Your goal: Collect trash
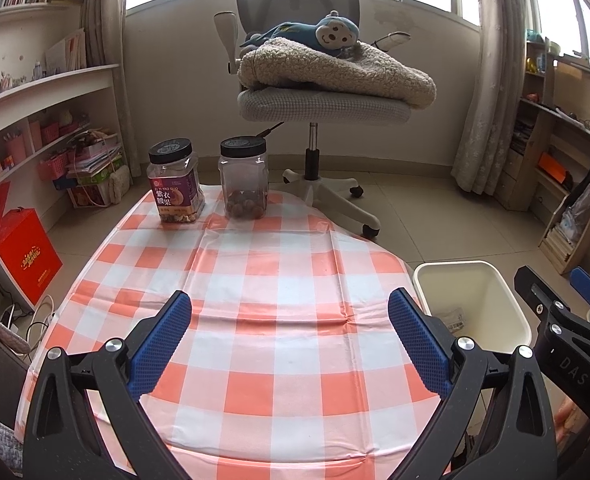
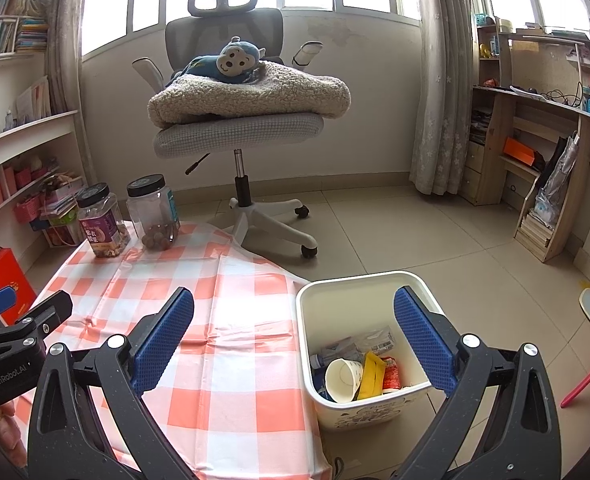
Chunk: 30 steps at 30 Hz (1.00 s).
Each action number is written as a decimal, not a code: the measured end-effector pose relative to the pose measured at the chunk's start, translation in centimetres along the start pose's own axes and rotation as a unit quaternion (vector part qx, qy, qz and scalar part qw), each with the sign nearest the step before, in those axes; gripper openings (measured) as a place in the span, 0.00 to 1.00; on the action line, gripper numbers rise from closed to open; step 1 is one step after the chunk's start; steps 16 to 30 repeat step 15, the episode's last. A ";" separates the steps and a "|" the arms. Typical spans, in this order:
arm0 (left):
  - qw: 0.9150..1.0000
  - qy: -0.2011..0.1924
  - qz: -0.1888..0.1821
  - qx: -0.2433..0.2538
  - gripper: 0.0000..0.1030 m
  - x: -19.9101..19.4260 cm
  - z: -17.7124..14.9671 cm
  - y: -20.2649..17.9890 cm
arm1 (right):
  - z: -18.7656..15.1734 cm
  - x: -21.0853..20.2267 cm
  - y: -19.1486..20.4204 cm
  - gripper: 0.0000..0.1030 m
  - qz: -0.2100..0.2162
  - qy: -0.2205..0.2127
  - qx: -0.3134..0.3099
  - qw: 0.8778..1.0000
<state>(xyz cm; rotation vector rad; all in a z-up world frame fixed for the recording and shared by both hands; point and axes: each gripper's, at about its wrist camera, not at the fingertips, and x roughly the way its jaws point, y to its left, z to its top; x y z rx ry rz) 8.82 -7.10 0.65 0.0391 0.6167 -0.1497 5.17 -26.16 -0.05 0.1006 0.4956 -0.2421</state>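
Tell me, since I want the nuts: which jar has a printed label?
The left jar, with the purple label; the other jar beside it shows clear plastic.

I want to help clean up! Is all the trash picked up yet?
Looks nearly done. A paper cup and wrappers lie in the bin. Both claws, left and right, are open and hold nothing. Only two jars remain on the tablecloth.

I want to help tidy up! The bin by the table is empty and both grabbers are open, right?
Not quite: the bin isn't empty. The right wrist view shows a paper cup and wrappers inside. Both grippers, left and right, are open.
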 end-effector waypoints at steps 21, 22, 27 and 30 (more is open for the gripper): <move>1.000 -0.004 0.000 -0.011 0.93 -0.3 0.2 0.0 | 0.1 -0.1 -0.2 0.93 -0.001 -0.001 0.005 1.000; 1.000 -0.004 0.000 -0.011 0.93 -0.3 0.2 0.0 | 0.1 -0.1 -0.2 0.93 -0.001 -0.001 0.005 1.000; 1.000 -0.004 0.000 -0.011 0.93 -0.3 0.2 0.0 | 0.1 -0.1 -0.2 0.93 -0.001 -0.001 0.005 1.000; 1.000 -0.004 0.000 -0.011 0.93 -0.3 0.2 0.0 | 0.1 -0.1 -0.2 0.93 -0.001 -0.001 0.005 1.000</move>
